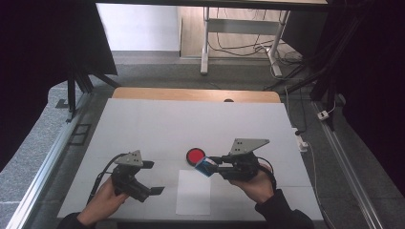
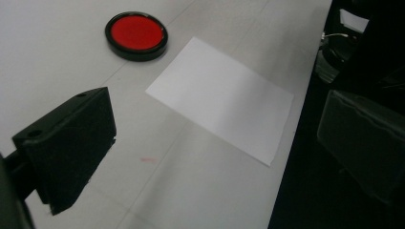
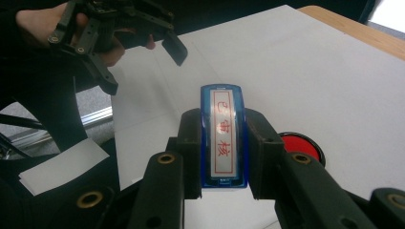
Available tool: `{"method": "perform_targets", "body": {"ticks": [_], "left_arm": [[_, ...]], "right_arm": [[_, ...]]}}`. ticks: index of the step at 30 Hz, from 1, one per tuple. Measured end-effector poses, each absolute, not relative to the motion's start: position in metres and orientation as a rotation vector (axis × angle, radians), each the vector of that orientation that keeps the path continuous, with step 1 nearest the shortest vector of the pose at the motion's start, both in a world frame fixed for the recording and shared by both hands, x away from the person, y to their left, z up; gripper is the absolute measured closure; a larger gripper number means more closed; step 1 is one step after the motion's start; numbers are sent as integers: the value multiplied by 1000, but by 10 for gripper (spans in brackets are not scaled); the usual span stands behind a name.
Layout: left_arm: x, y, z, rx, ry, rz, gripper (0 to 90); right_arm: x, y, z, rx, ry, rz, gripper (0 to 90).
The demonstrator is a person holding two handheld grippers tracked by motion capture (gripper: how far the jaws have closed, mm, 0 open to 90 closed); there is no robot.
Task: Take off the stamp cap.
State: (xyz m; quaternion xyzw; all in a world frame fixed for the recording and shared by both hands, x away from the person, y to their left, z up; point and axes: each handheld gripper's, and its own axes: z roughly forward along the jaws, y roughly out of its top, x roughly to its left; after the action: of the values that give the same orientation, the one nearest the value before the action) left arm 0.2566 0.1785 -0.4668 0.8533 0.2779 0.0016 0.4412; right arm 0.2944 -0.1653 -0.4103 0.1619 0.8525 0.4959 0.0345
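One blue plastic stamp with a white label of red characters sits clamped between the two black jaws of the right gripper, the pads pressing on its long sides. In the high view the stamp is held above the white table cover, its free end pointing toward the left gripper and lying just beside a round red ink pad in a black rim. The ink pad rests on the cover, slightly farther from the person than the stamp. A plain white rectangular sheet of paper lies flat just below the stamp on the person's side, near the ink pad but not touching it. From the left gripper view the paper lies ahead between that gripper's jaws, which stand wide apart with nothing held. The left gripper sits well to the left of the paper, apart from the right one. Nothing lies between the stamp and the paper or the ink pad. Beyond the cover, a strip of the wooden table edge shows, then grey floor with metal desk legs and cables.
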Motion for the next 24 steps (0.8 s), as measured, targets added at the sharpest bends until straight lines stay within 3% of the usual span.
{"method": "perform_targets", "body": {"ticks": [24], "left_arm": [[294, 123, -469, 2197, 446, -50, 3]], "right_arm": [[295, -162, -409, 454, 2636, 1550, 710]]}}
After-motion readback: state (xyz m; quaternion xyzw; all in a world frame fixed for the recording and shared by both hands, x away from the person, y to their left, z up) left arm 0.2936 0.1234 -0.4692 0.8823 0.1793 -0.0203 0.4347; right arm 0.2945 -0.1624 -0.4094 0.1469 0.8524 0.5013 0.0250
